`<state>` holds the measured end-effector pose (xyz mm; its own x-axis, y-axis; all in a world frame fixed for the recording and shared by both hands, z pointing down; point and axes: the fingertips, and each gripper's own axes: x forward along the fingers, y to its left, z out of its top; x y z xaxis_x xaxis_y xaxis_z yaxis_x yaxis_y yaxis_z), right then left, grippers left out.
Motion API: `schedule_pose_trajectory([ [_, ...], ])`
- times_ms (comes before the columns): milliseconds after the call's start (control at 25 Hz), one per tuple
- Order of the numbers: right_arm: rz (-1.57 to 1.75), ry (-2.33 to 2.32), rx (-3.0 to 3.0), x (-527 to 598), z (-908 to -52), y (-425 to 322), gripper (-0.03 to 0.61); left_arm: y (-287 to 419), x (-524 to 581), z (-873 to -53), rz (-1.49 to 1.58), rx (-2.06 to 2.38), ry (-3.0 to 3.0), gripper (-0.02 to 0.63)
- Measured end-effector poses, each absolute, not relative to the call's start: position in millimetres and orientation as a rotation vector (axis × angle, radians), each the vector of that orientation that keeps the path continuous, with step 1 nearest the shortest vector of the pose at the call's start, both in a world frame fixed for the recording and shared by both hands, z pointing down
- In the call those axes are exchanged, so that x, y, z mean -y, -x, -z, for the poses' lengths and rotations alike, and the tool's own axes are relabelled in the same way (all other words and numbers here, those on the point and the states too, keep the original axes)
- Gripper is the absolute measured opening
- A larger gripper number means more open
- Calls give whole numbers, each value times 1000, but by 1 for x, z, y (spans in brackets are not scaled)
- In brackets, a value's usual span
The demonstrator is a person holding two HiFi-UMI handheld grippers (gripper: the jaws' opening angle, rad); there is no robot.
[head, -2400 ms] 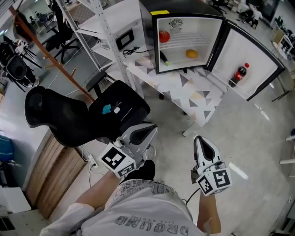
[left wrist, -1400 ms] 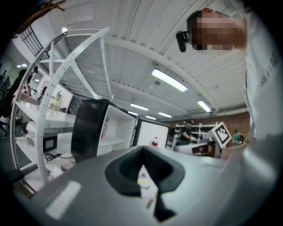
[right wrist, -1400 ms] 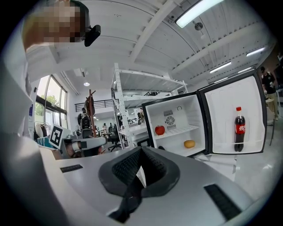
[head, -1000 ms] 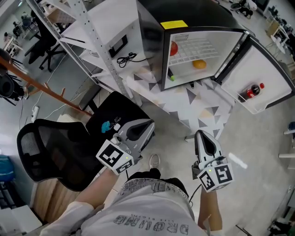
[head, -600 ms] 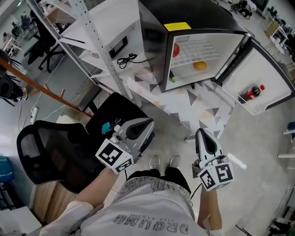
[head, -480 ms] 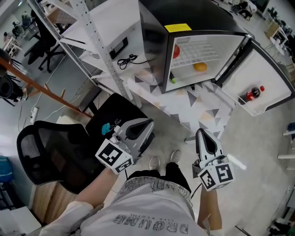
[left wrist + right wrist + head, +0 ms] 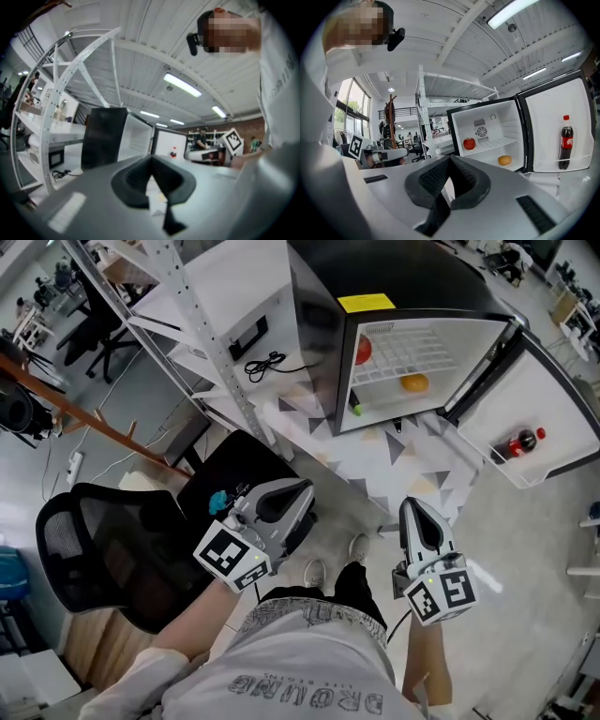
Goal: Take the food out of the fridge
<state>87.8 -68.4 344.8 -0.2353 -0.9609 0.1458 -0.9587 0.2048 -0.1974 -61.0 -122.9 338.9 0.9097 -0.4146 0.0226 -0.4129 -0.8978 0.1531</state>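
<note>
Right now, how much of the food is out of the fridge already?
None yet. Done: the fridge door stands open. In hand: nothing; the left gripper and right gripper are both shut and empty, well short of the fridge. Left to do: the red apple on the wire shelf, the orange below it, and maybe the cola bottle in the door all need taking out.
</note>
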Motion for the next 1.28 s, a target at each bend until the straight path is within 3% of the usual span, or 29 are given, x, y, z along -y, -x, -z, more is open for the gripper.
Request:
schedule_pose_trajectory([
  [1280,465,1643,-2714,218,-394,-138,2,17,198,-363,-133,1024,-2746,5],
])
